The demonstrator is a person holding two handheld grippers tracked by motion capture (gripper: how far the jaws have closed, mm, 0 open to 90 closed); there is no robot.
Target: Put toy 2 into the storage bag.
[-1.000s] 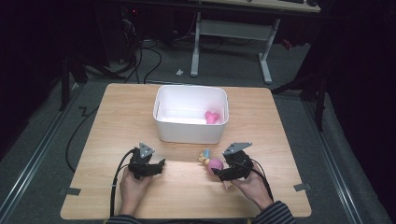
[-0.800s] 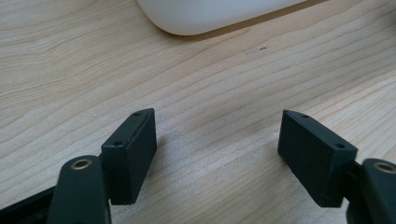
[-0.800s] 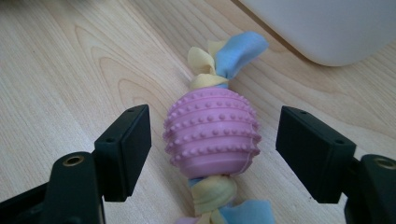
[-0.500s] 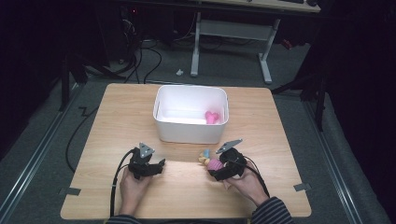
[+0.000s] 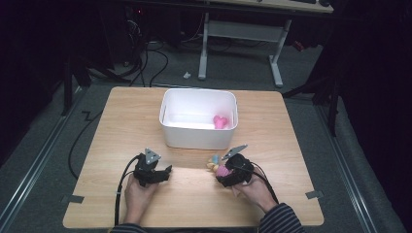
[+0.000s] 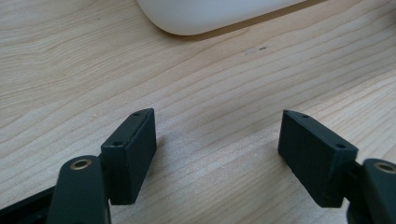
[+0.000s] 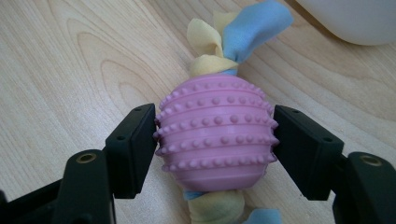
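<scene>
Right gripper (image 7: 214, 144): jaws clamped on both sides of a pink studded rubber ball toy with yellow and blue fabric ties (image 7: 215, 136), low over the light wooden table (image 5: 126, 116). Left gripper (image 6: 219, 154): jaws wide apart, nothing between them, just above the wood. Farther back, white plastic bin (image 5: 198, 136) holds a small pink heart-shaped object (image 5: 221, 122).

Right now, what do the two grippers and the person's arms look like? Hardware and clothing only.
Both the left gripper and the right gripper are black handheld units, each topped by a grey three-cornered plate and trailing a black cable. Their jaws are flat black rectangular blocks with small screw holes, on arms with brass-coloured pivot bushings. The person wears dark sleeves with thin pale stripes.
</scene>
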